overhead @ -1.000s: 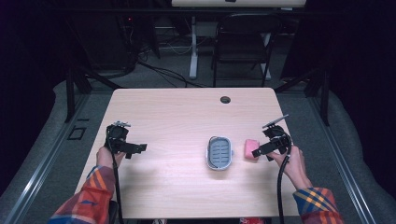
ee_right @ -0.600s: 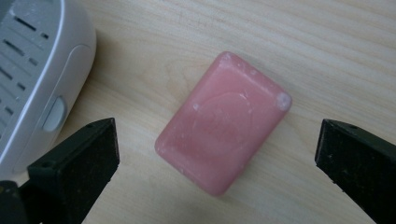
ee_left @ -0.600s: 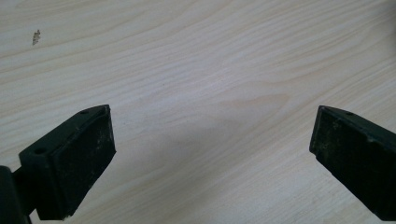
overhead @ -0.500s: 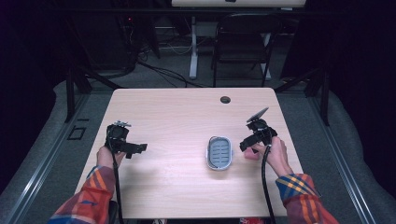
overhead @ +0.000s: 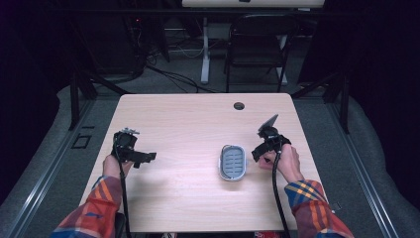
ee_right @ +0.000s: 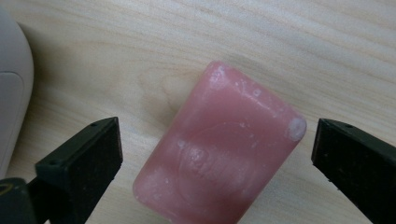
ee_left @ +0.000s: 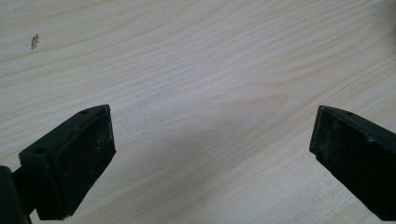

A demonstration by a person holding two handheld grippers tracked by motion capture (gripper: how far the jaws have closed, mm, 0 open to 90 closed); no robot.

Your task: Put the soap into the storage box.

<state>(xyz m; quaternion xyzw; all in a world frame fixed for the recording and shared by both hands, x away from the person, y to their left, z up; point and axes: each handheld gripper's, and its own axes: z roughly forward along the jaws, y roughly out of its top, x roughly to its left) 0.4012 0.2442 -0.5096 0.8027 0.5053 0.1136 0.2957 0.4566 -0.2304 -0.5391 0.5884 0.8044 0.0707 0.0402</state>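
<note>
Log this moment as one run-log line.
right gripper: open, jaws just closing, straddling pink soap bar, no contact | left gripper: open over bare table | soap dish: empty

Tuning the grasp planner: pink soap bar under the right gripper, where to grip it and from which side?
Probably from above, across the short width of the soap bar. It lies flat on the table, askew between the open right gripper jaws, which have just been closing and are not touching it. Turning the wrist first to square both pads to the long flat sides should stop the rounded corners slipping.

Bare table (ee_left: pixel 205 70) (jaws apart)
</note>
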